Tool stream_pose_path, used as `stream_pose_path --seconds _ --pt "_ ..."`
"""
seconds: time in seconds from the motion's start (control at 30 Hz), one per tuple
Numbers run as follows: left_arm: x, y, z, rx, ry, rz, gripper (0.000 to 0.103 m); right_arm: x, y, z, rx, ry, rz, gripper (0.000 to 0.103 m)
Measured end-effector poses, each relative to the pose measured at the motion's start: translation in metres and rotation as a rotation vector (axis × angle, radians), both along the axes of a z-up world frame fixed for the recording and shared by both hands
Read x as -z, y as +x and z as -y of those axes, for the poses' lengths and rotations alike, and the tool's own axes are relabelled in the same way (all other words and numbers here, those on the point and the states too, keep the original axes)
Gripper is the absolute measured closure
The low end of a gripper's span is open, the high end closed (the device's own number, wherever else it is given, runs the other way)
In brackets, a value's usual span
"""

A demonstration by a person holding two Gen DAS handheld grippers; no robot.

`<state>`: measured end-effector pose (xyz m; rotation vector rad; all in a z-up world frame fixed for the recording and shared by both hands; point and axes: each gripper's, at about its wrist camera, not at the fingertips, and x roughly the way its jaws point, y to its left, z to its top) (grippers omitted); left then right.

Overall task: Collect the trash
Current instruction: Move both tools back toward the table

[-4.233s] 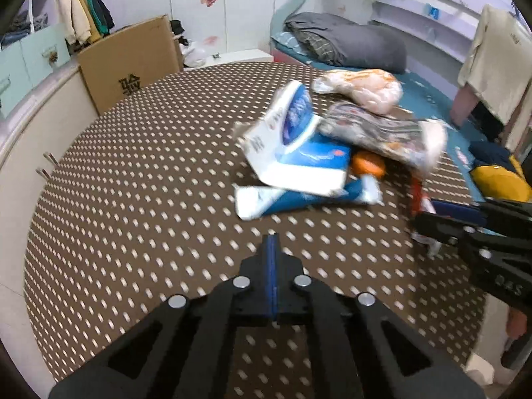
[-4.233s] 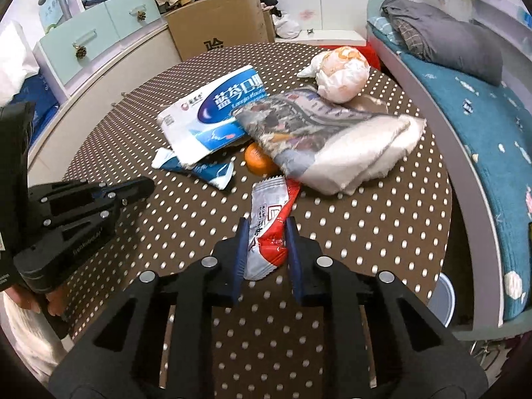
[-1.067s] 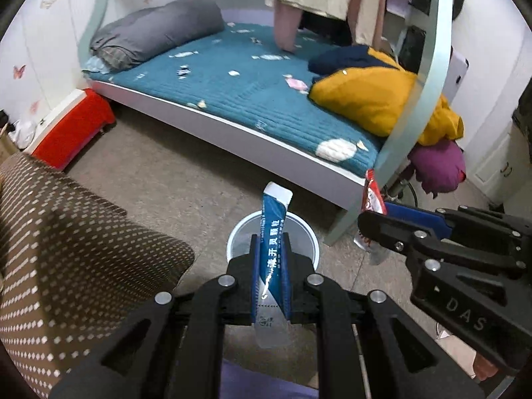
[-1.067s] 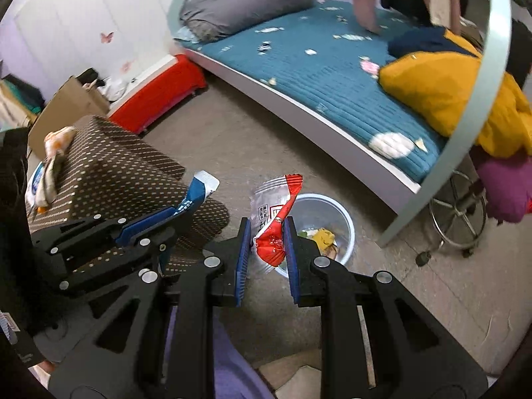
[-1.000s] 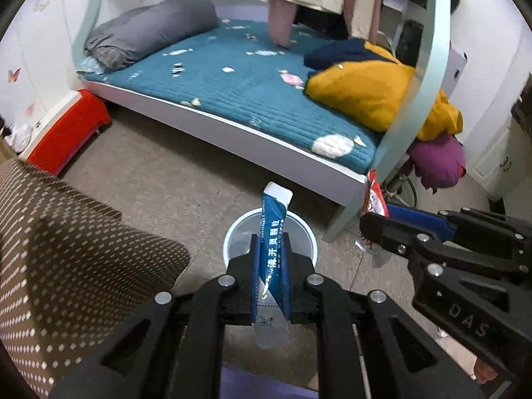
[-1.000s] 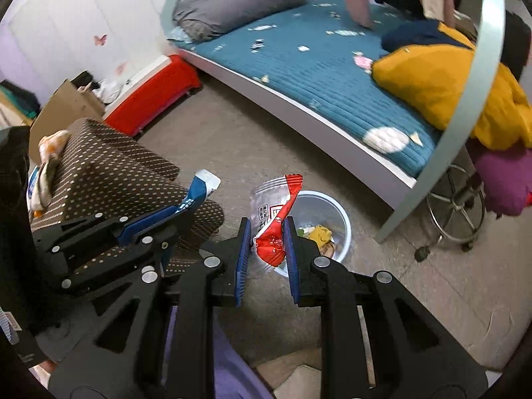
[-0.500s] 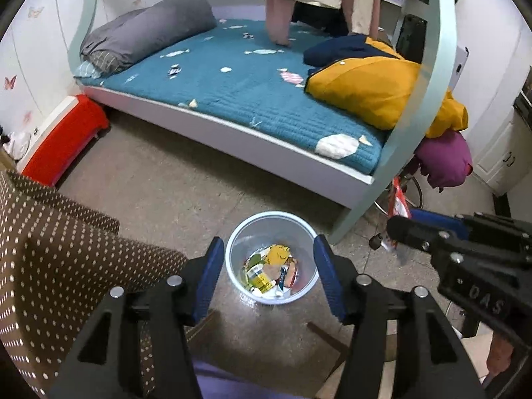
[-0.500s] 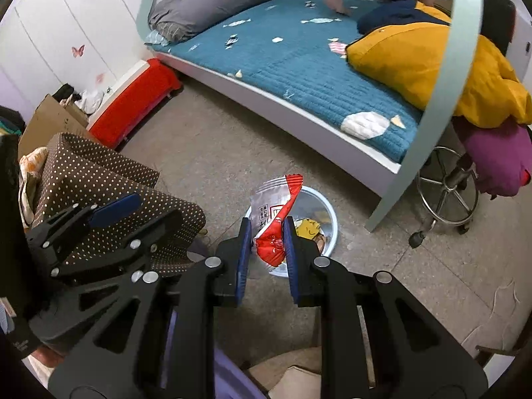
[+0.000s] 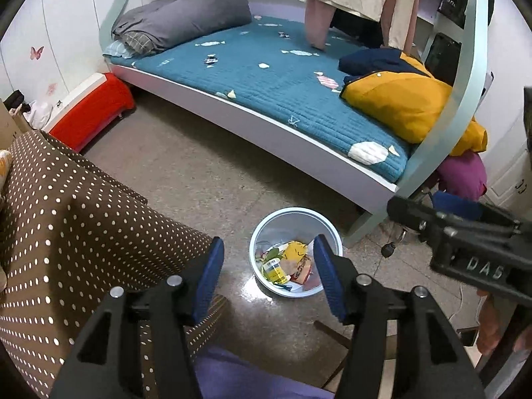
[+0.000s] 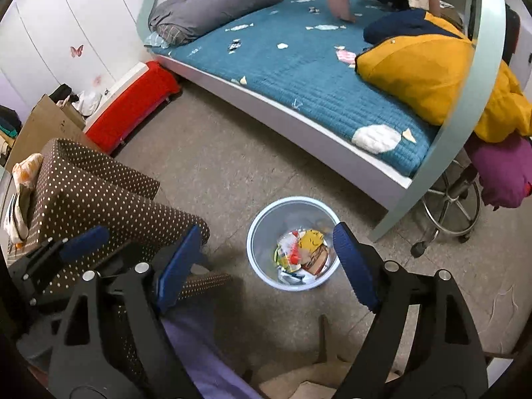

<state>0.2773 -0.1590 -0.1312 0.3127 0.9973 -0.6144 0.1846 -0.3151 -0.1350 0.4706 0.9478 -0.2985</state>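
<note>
The bed (image 10: 299, 76) fills twelve o'clock; the dotted table (image 10: 99, 199) sits at nine, more wrappers (image 10: 20, 193) on its far edge. The bin (image 10: 262, 229), dead centre on the floor, holds the dropped packets (image 10: 299, 252). The right hand-held gripper (image 10: 266, 259) has just been opening, nothing between its jaws; the left hand-held gripper (image 9: 266, 272) stands apart, empty. Remaining wrappers look light, crinkly, slippery: pinch a flat edge.
</note>
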Motion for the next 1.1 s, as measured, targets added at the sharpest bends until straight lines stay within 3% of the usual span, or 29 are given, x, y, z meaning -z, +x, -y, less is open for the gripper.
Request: stream_pose_path --seconds 0.53,1.1 --pt "-0.015 -0.008 -0.013 -0.027 -0.02 0.034 0.048 -0.007 -0.008 -0.016 -0.031 -0.009 -0.006 0.022" --pt "-0.061 -0.024 -0.057 -0.092 -0.104 0.116 0.048 -0.054 -0.01 -0.048 -0.078 -0.059 0.118 0.023"
